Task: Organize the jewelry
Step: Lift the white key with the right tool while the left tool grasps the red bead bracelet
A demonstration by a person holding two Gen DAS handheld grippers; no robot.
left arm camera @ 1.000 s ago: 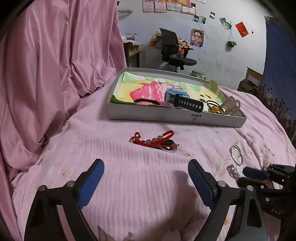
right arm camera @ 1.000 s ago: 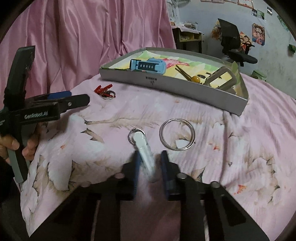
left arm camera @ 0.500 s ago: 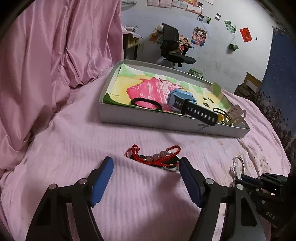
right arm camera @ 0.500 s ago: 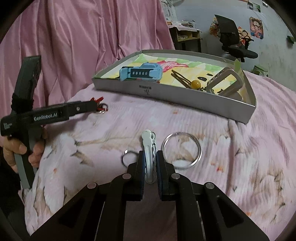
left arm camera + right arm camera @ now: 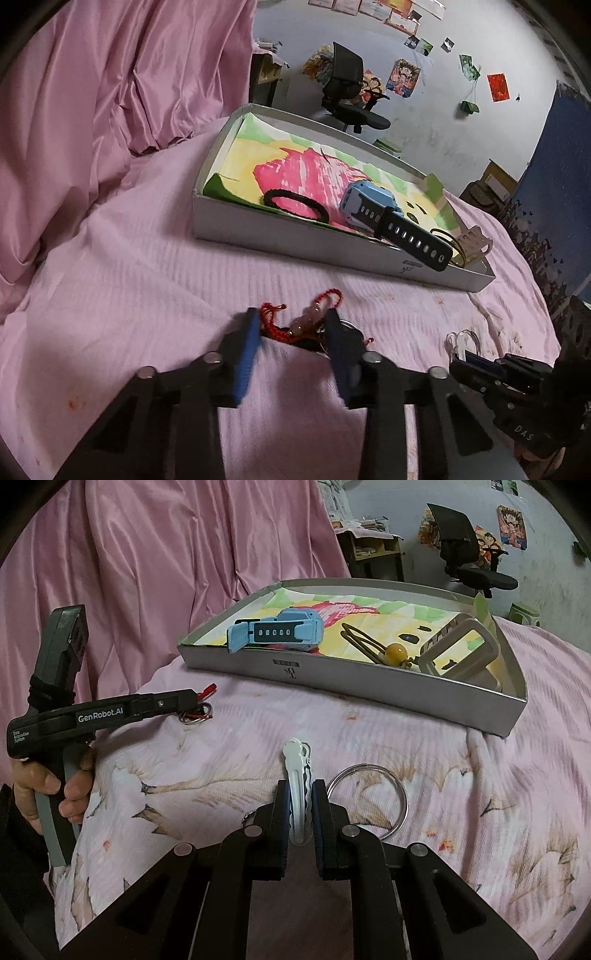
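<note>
Meanwhile right gripper [image 5: 300, 805] fingers clamp a pale scalloped hair clip [image 5: 297, 775]; left gripper [image 5: 291, 332] fingers half-closed around red beaded bracelet [image 5: 306, 325].

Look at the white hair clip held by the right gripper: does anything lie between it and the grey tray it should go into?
Nothing visible blocks it. The right gripper holds the hair clip, and only bare pink bedspread lies between it and the tray. The metal ring sits off to the right.

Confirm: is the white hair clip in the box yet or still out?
Out. The white hair clip is clamped in the right gripper above the pink bedspread, short of the grey box.
</note>
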